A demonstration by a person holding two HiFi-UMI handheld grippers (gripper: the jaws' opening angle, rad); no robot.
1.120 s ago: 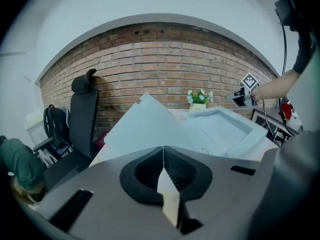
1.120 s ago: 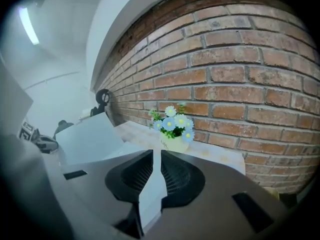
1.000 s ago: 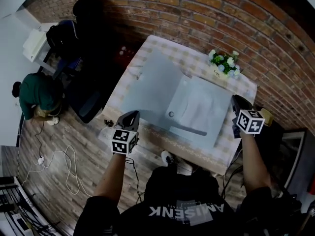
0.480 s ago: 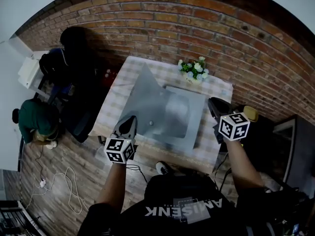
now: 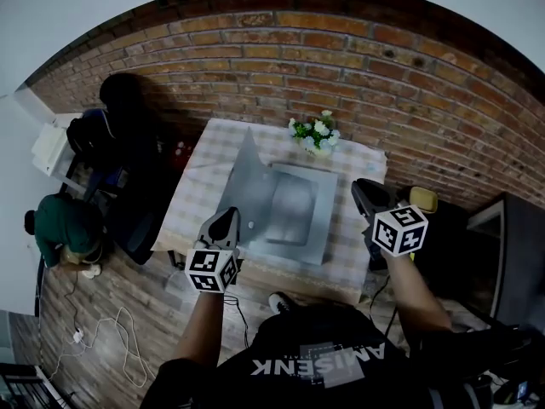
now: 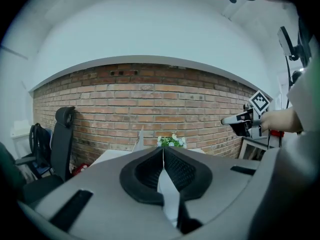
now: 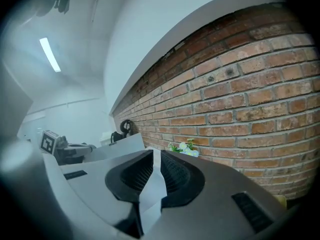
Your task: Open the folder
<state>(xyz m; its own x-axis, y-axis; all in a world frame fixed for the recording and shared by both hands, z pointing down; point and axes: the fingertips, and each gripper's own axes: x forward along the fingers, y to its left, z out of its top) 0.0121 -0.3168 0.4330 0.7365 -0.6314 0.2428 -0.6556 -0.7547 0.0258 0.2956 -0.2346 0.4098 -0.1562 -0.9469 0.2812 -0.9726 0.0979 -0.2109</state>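
Folder (image 5: 289,207) lies open on checked tabletop (image 5: 200,186), just in front of flowers (image 5: 313,133); its L cover (image 5: 243,173) stands upright. L gripper (image 5: 226,222): jaws clenched, empty. R gripper (image 5: 364,192): jaws slightly apart, empty. Both sit further from flowers than folder, not touching it. Judged approx. done; to finish well, ease upright cover flat w/o dragging folder.

Soft even indoor light, ceiling strip lamp (image 7: 50,54) glowing, strong fisheye bending, dark corners, slight blur.
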